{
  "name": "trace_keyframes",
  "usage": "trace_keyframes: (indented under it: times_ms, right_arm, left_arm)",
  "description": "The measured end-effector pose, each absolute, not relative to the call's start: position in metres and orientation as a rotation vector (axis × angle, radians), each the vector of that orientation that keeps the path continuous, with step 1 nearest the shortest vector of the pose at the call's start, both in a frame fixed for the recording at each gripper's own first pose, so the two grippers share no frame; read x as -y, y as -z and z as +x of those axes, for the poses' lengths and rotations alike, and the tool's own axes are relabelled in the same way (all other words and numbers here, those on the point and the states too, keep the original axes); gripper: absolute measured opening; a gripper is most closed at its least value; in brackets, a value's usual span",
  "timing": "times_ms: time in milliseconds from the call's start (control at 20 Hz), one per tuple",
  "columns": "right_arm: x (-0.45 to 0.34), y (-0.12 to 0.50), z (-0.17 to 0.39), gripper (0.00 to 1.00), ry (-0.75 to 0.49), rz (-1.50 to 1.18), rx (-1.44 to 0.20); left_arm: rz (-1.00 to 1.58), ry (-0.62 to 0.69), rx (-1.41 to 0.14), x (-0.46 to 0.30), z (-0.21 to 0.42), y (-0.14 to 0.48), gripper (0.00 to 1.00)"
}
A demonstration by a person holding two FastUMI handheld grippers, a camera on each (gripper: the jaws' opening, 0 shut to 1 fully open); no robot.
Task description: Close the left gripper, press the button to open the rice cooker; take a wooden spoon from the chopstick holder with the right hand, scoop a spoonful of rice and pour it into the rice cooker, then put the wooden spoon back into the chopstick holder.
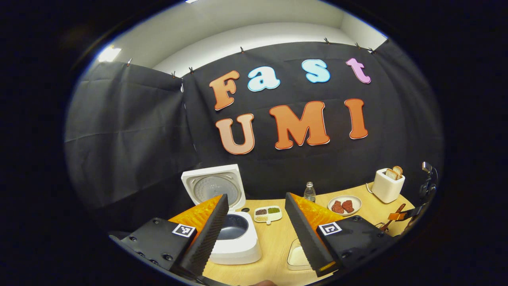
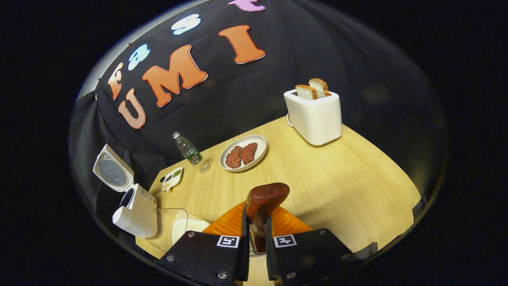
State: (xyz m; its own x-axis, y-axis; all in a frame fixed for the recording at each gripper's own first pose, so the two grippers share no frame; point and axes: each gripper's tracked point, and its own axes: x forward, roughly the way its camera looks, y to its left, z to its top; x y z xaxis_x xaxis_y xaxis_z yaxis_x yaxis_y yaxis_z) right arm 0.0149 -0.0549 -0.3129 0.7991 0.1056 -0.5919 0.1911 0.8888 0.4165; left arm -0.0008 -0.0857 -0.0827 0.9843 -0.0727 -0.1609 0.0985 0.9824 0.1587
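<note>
The white rice cooker [image 1: 238,242] stands open at the table's left, lid [image 1: 214,186] upright and the dark inner pot showing. My left gripper [image 1: 256,196] hovers above and in front of it, open wide with nothing between its fingers. In the right gripper view, my right gripper [image 2: 257,216] is shut on the handle of a brown wooden spoon [image 2: 266,198]. The spoon's bowl points toward the table's middle, and I see no rice on it. The rice cooker [image 2: 137,212] sits far left of it, with a clear container of rice [image 2: 178,226] beside it. The right gripper [image 1: 401,216] appears far right.
A plate of meat [image 2: 243,153], a small bottle [image 2: 189,153] and a divided dish of grains [image 2: 172,178] stand along the back of the wooden table [image 2: 337,190]. A white toaster [image 2: 315,113] with bread sits at the back right. The rice container [image 1: 297,254] lies under my left gripper.
</note>
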Motion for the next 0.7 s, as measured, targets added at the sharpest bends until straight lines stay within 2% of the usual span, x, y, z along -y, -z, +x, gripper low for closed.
trace_keyframes:
  times_ms: [150,250,300,350,400,500,700]
  right_arm:
    - [0.053,0.296,0.013,0.12,0.088,0.507,-0.627]
    - [0.056,0.274,0.015,0.12,0.131,0.506,-0.587]
    - [0.058,0.257,0.017,0.12,0.146,0.493,-0.551]
    - [0.056,0.241,0.018,0.12,0.152,0.483,-0.516]
    - [0.052,0.223,0.018,0.12,0.153,0.473,-0.482]
    - [0.037,0.188,0.018,0.12,0.136,0.459,-0.422]
    - [-0.017,0.157,0.019,0.12,0.058,0.428,-0.386]
  left_arm:
    - [0.184,0.114,-0.137,0.073,0.007,0.079,0.93]
    - [0.173,0.117,-0.13,0.06,0.011,0.075,0.92]
    - [0.164,0.114,-0.129,0.051,0.014,0.075,0.97]
    - [0.159,0.114,-0.132,0.043,0.018,0.076,0.92]
    - [0.158,0.108,-0.133,0.033,0.02,0.078,1.0]
    - [0.153,0.097,-0.133,0.016,0.023,0.08,0.93]
    - [0.119,0.086,-0.158,-0.015,0.025,0.093,1.0]
